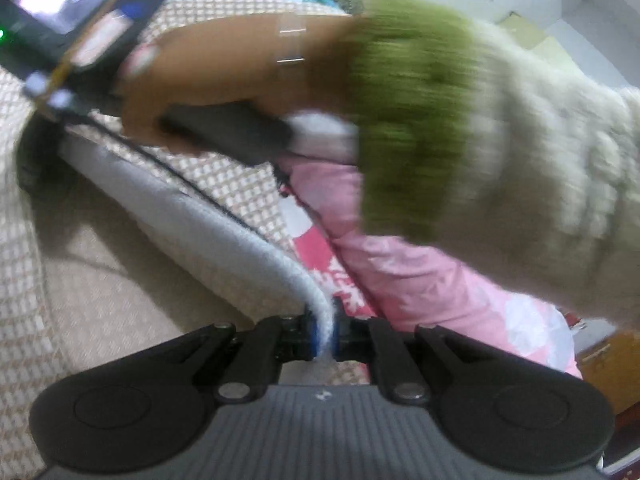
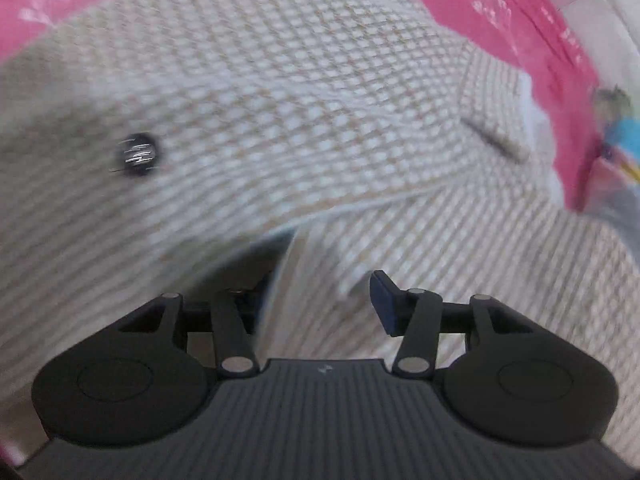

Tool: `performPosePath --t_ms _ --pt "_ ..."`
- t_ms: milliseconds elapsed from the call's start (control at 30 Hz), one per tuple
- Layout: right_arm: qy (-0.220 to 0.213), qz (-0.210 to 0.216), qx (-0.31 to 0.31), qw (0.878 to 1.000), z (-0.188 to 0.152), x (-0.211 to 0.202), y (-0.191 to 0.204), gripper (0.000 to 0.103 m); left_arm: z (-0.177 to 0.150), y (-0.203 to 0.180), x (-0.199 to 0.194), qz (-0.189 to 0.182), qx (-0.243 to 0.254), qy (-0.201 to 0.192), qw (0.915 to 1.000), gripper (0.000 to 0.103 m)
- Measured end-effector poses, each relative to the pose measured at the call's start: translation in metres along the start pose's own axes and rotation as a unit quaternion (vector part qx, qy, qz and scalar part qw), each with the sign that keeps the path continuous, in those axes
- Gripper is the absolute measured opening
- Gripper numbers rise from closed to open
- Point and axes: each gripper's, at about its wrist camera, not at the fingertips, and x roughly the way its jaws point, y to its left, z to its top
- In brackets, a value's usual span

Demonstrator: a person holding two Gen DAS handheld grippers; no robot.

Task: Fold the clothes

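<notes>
While the left gripper (image 1: 325, 334) is pinching the checked garment's (image 1: 224, 196) white edge to anchor the fold, the right gripper (image 2: 320, 304) is hovering half-open, empty, just above the cloth.

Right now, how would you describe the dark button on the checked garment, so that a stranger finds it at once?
Start from the pink floral bedcover and go to the beige-and-white checked woven garment spread on it. On the garment's raised fold, toward the left of the right wrist view, sits a small round dark shiny button, the only dark dot on the pale weave.

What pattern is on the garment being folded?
Beige-and-white houndstooth check on the garment, clearest from the right wrist.
</notes>
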Motion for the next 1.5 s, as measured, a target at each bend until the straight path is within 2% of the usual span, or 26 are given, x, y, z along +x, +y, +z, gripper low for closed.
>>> performPosePath --t_ms 167,267,300,333,367,400,433,500,533,567,633,700,900,933,967,1000,1067,1133,1200,1233,1333,1400,1433,1500 --pt "-0.031 -0.070 0.049 0.996 0.030 0.027 -0.029 0.045 0.001 0.000 0.000 -0.013 0.002 -0.005 0.9999 0.006" --pt "-0.043 -0.104 0.062 0.992 0.033 0.036 -0.047 0.044 0.002 0.003 0.001 -0.006 -0.002 -0.010 0.9999 0.006" --pt "-0.048 -0.108 0.068 0.991 0.032 0.035 -0.053 0.038 0.002 0.004 0.001 -0.003 -0.004 -0.012 0.9999 0.006" --pt "-0.058 -0.122 0.082 0.987 0.030 0.034 -0.060 0.022 0.003 0.006 0.001 -0.005 -0.008 -0.014 0.9999 0.006" --pt "-0.070 -0.140 0.119 0.981 0.026 0.025 -0.072 0.011 0.003 0.009 0.000 -0.012 -0.015 -0.017 0.9997 0.006" --pt "-0.081 -0.159 0.159 0.971 0.021 0.016 -0.085 0.004 0.004 0.012 -0.001 -0.018 -0.021 -0.020 0.9994 0.006" --pt "-0.098 -0.165 0.213 0.958 0.012 0.004 -0.103 0.004 0.005 0.014 -0.002 -0.024 -0.027 -0.023 0.9991 0.006" --pt "-0.128 -0.166 0.337 0.918 -0.013 -0.021 -0.141 0.005 0.005 0.017 -0.001 -0.028 -0.032 -0.026 0.9987 0.006" --pt "-0.140 -0.165 0.395 0.893 -0.026 -0.032 -0.158 0.005 0.006 0.019 -0.001 -0.027 -0.034 -0.028 0.9987 0.006" --pt "-0.151 -0.156 0.427 0.878 -0.036 -0.037 -0.169 0.005 0.007 0.021 -0.001 -0.027 -0.036 -0.029 0.9986 0.006" --pt "-0.160 -0.148 0.428 0.877 -0.040 -0.035 -0.175 0.006 0.009 0.025 -0.001 -0.026 -0.040 -0.029 0.9984 0.006" --pt "-0.151 -0.135 0.397 0.895 -0.030 -0.026 -0.172 0.009 0.011 0.025 -0.001 -0.023 -0.040 -0.029 0.9985 0.006" --pt "-0.164 -0.107 0.398 0.896 -0.013 -0.021 -0.183 0.007 0.012 0.020 -0.011 -0.013 -0.039 -0.044 0.9982 0.006" --pt "-0.186 -0.103 0.432 0.876 -0.016 -0.025 -0.189 0.006 0.013 0.020 -0.012 -0.016 -0.043 -0.051 0.9976 0.006" --pt "-0.219 -0.106 0.478 0.844 -0.028 -0.039 -0.195 0.006 0.014 0.021 -0.014 -0.018 -0.049 -0.059 0.9969 0.006" --pt "-0.252 -0.110 0.523 0.807 -0.041 -0.055 -0.202 0.006 0.014 0.023 -0.017 -0.020 -0.056 -0.066 0.9960 0.007" --pt "-0.302 -0.092 0.602 0.734 -0.069 -0.076 -0.214 0.006 0.014 0.030 -0.022 -0.023 -0.073 -0.080 0.9939 0.007" --pt "-0.320 -0.079 0.633 0.701 -0.079 -0.079 -0.219 0.006 0.011 0.041 -0.029 -0.021 -0.095 -0.089 0.9912 0.006" --pt "-0.320 -0.072 0.624 0.709 -0.066 -0.072 -0.217 0.006 0.007 0.055 -0.037 -0.019 -0.127 -0.098 0.9868 0.006" --pt "-0.320 -0.066 0.614 0.718 -0.056 -0.069 -0.213 0.006 0.005 0.063 -0.041 -0.019 -0.144 -0.103 0.9840 0.006" --pt "-0.319 -0.062 0.565 0.758 -0.015 -0.056 -0.198 0.006 -0.005 0.090 -0.053 -0.016 -0.199 -0.117 0.9728 0.006" --pt "-0.308 -0.060 0.533 0.786 0.017 -0.040 -0.186 0.006 -0.012 0.111 -0.060 -0.016 -0.244 -0.122 0.9620 0.006" --pt "-0.297 -0.056 0.515 0.802 0.031 -0.027 -0.181 0.007 -0.016 0.120 -0.060 -0.017 -0.266 -0.121 0.9561 0.006" --pt "-0.237 -0.021 0.477 0.846 0.055 0.007 -0.172 0.013 -0.023 0.137 -0.060 -0.016 -0.298 -0.109 0.9483 0.006"
